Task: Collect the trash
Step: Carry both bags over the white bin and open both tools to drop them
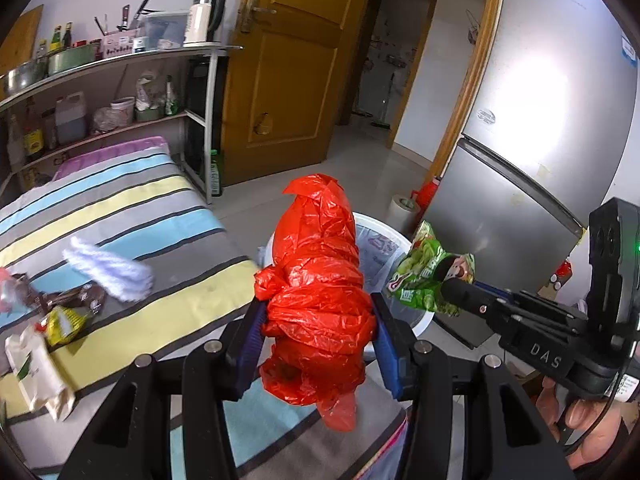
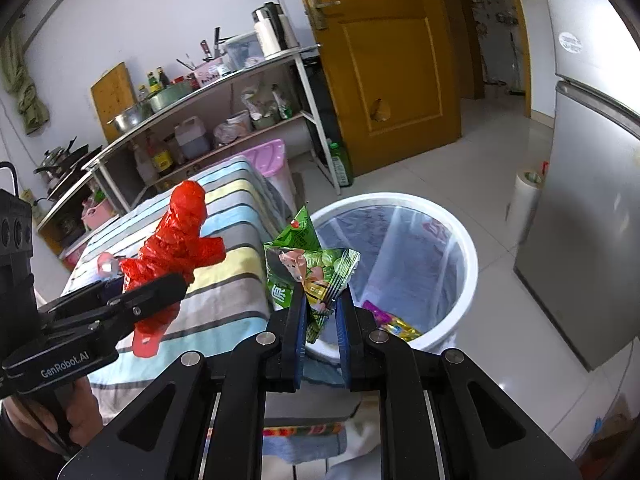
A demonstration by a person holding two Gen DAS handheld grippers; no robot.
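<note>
My left gripper (image 1: 318,312) is shut on a crumpled red plastic bag (image 1: 316,280), held upright over the near corner of the striped table (image 1: 160,216). The same red plastic bag (image 2: 176,240) shows at the left of the right wrist view, clamped in the left gripper (image 2: 156,292). My right gripper (image 2: 322,304) is shut on a green snack wrapper (image 2: 308,264) at the near rim of the white trash bin (image 2: 460,248). In the left wrist view that green snack wrapper (image 1: 428,276) hangs from the right gripper (image 1: 452,280) over the white trash bin (image 1: 380,240). Colourful wrappers (image 2: 392,320) lie inside the bin.
More litter lies on the table at left: a pale purple cloth (image 1: 108,268), dark and yellow wrappers (image 1: 64,312) and a cream packet (image 1: 38,372). A silver fridge (image 1: 532,152) stands right of the bin, a cluttered metal shelf (image 1: 120,64) behind the table, and a wooden door (image 1: 296,60).
</note>
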